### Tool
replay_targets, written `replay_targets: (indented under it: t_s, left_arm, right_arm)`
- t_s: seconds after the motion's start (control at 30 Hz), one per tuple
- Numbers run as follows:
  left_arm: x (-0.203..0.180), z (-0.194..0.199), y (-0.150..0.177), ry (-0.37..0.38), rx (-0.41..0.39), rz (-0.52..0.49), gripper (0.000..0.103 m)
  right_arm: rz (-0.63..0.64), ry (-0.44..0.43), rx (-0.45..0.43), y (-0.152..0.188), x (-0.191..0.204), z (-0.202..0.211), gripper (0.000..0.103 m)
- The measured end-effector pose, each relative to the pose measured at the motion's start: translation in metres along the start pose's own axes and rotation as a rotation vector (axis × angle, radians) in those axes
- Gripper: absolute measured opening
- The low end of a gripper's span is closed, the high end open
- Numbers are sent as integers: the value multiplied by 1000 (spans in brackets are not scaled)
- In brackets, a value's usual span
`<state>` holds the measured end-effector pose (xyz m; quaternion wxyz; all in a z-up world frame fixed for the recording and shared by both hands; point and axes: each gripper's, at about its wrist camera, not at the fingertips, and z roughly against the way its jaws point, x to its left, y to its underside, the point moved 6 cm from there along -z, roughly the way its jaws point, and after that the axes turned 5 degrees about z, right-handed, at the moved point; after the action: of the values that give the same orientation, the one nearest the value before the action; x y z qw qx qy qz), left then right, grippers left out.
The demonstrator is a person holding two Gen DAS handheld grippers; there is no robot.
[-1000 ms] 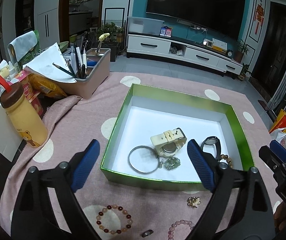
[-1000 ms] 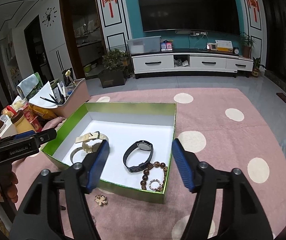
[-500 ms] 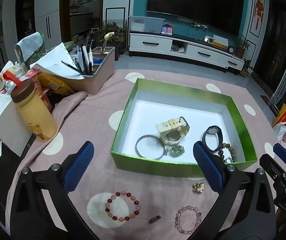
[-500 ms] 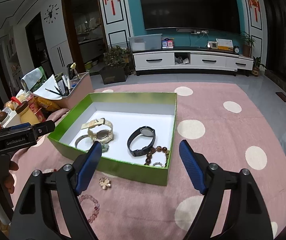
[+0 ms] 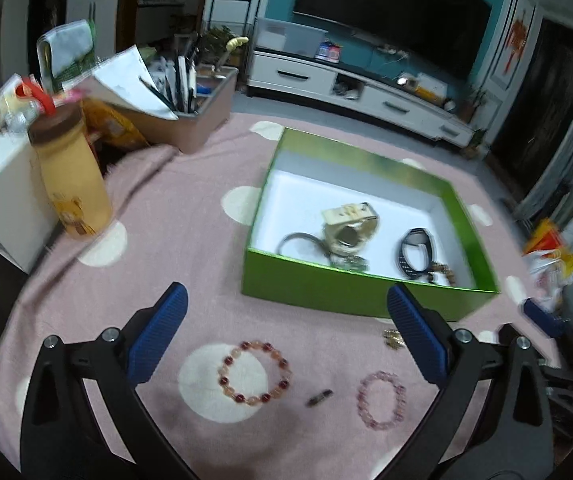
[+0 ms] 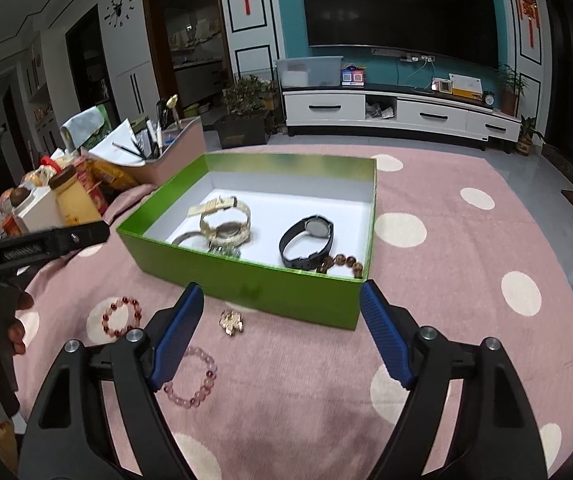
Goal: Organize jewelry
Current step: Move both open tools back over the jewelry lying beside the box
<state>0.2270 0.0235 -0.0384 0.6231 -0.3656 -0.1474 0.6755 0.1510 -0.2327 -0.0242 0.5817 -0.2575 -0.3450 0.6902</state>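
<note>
Pink bracelet (image 6: pixel 192 376) partly hidden behind right claw (image 6: pixel 280 334).

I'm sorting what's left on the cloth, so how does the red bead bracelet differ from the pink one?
The red bead bracelet mixes dark red and pale orange beads; the pink bead bracelet is one soft pink throughout. The red one forms a wider loop and lies on a white dot, the pink one on plain pink cloth. The red one lies between the left gripper's fingers, the pink one nearer its right finger. Both lie flat outside the green box.
</note>
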Motion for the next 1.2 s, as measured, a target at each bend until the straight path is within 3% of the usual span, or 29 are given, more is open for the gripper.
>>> replay_targets:
  t_s: [0.3,0.47,0.63,0.77,1.1,1.2]
  left_arm:
    - [23,8,28,124,26,23,101]
    - [47,0,45,16,73,61,101]
    - [57,-4,46,-2,91,101,101]
    - [59,-5,49,-70,91,66,101]
    - [60,-11,59,-137,115,-23,100]
    - [62,-14,61,-155,126,-28,95]
  right_arm:
    - [36,-11,28,8,9,-3,80]
    - [43,-24,49,13,11,-7,80]
    - [74,-58,78,19,21,-13,80]
    - [94,-77,104,25,28,-16,80]
    - [166,-144,148,36,52,-22,80]
    - [189,-143,169,40,57,-26,80]
